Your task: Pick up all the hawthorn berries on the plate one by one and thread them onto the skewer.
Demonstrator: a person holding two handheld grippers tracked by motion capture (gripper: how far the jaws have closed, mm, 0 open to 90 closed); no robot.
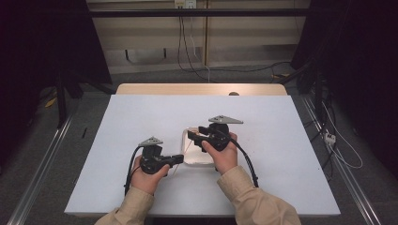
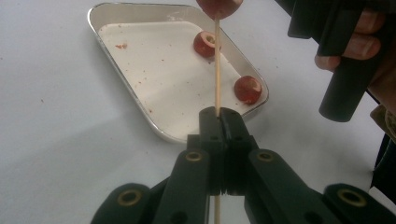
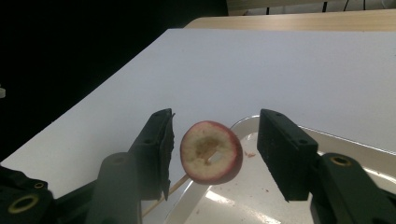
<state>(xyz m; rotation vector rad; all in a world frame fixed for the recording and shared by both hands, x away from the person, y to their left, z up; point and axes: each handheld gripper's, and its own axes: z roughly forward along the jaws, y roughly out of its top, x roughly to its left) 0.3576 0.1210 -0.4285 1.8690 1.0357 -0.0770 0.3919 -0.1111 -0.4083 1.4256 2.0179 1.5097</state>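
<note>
My left gripper [image 2: 219, 114] is shut on a thin wooden skewer [image 2: 216, 60] that points away over a metal tray [image 2: 126, 88]. A red cored fruit piece [image 3: 211, 153] is threaded on the skewer's far end. It hangs between the jaws of my right gripper [image 3: 212, 149], which stands open, with a gap between the fruit and each pad. Two more red fruit pieces [image 2: 205, 43] [image 2: 247, 89] lie in the tray along its right side. In the high view the left gripper [image 1: 180, 159] and right gripper [image 1: 192, 133] meet over the tray [image 1: 197, 161].
The tray sits near the middle of a white board [image 1: 141, 117] that covers a wooden table [image 1: 202, 89]. Small red crumbs speckle the tray floor. Dark frames and cables stand on the floor around the table.
</note>
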